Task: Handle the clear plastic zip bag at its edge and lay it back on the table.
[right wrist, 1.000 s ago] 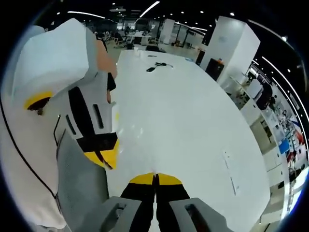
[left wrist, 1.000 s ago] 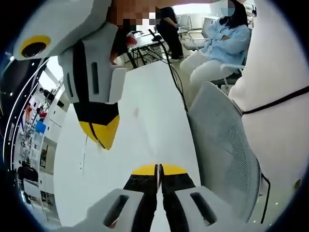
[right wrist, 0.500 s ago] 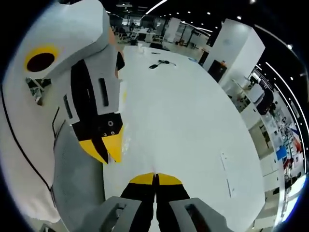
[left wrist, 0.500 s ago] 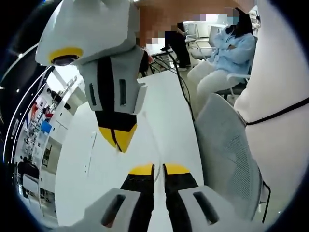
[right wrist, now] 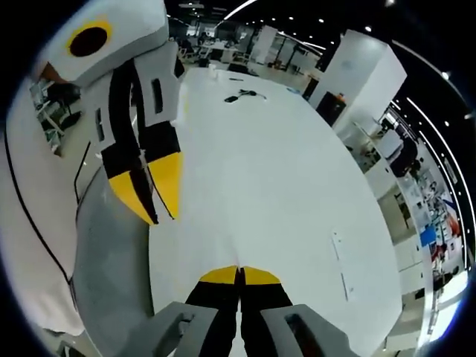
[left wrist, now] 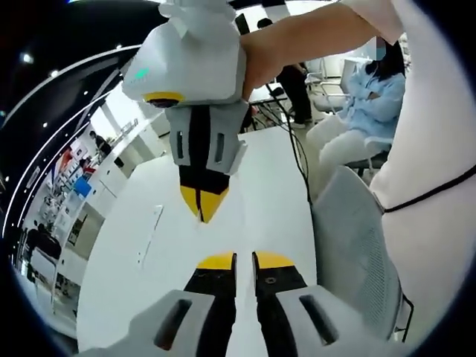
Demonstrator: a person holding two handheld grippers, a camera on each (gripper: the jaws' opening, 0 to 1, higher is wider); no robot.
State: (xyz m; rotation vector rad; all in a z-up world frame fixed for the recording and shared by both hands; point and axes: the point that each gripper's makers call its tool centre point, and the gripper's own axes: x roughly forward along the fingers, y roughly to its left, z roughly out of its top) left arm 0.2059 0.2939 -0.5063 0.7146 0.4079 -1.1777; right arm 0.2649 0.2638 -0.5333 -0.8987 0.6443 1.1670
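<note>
I cannot make out the clear zip bag against the white table [left wrist: 175, 253] in either view. My left gripper [left wrist: 244, 260] rises from the bottom of the left gripper view, its yellow-tipped jaws a narrow gap apart with nothing seen between them. My right gripper [left wrist: 203, 208] hangs ahead of it above the table, tips down and shut. In the right gripper view my right gripper [right wrist: 239, 274] is shut, with no film visible in it. The left gripper [right wrist: 155, 192] hangs at the upper left there, its tips slightly apart.
A grey mesh chair [left wrist: 353, 245] stands at the table's right edge, and a seated person in light blue [left wrist: 368, 82] is beyond it. A black cable [right wrist: 242, 95] lies at the table's far end [right wrist: 268, 171]. A thin white strip [right wrist: 338, 260] lies near the right edge.
My left gripper's jaws have parted from shut to a narrow gap. Both grippers have risen and tilted; the right one now sits farther ahead and higher in the left gripper view.
</note>
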